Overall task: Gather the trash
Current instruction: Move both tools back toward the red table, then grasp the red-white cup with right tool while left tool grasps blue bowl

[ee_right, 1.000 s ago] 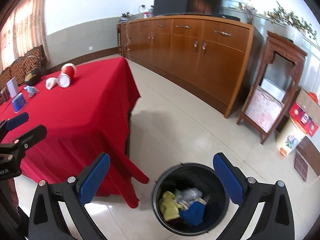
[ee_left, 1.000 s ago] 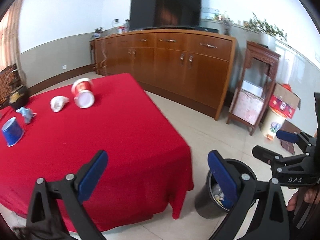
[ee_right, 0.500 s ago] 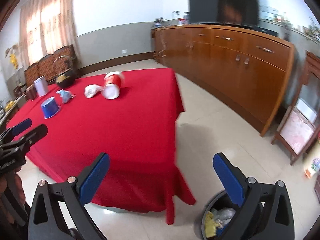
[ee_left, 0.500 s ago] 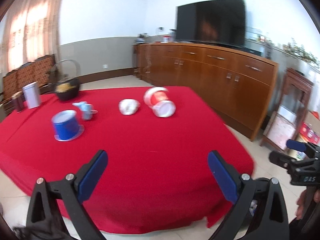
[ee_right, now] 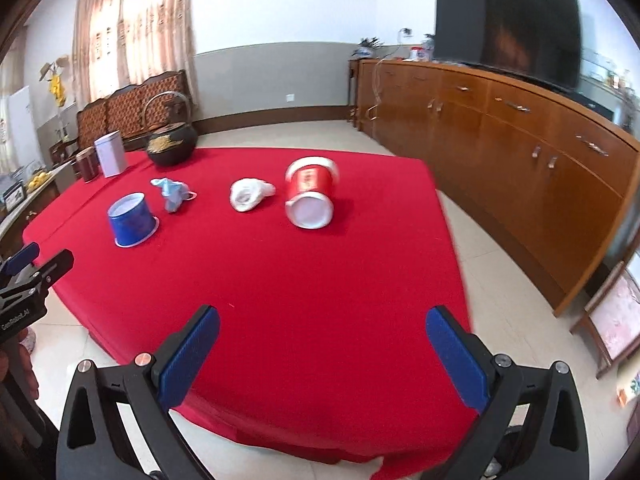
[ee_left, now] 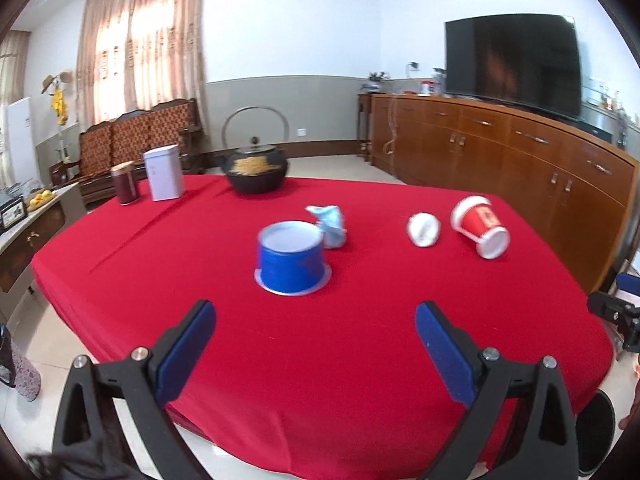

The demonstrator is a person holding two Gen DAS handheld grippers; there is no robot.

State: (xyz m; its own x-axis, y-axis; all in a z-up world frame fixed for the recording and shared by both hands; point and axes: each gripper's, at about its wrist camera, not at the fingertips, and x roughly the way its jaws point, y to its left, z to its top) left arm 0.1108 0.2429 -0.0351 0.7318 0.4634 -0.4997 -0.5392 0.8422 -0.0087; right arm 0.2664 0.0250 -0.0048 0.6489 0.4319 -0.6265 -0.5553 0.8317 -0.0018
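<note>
On the red tablecloth (ee_left: pixel 280 344) (ee_right: pixel 320 280) lie an upside-down blue paper cup (ee_left: pixel 291 258) (ee_right: pixel 131 220), a crumpled blue mask (ee_left: pixel 330 226) (ee_right: pixel 173 193), a white crumpled wad (ee_left: pixel 423 230) (ee_right: pixel 249 195) and a tipped-over red paper cup (ee_left: pixel 480 226) (ee_right: pixel 311 192). My left gripper (ee_left: pixel 314 354) is open over the near table edge, facing the blue cup. My right gripper (ee_right: pixel 322 356) is open, short of the red cup, empty. The black bin (ee_left: pixel 594 432) peeks out at the lower right of the left wrist view.
A black iron kettle (ee_left: pixel 256 160), a white tin (ee_left: pixel 164 174) and a dark red jar (ee_left: pixel 126 182) stand at the table's far side. A long wooden sideboard (ee_right: pixel 520 140) with a television (ee_left: pixel 512 60) lines the right wall. Wooden seating (ee_left: pixel 136 136) sits behind.
Both grippers swung left and up from the bin on the floor toward the table; the trash items now sit ahead of them. Both stayed open.
</note>
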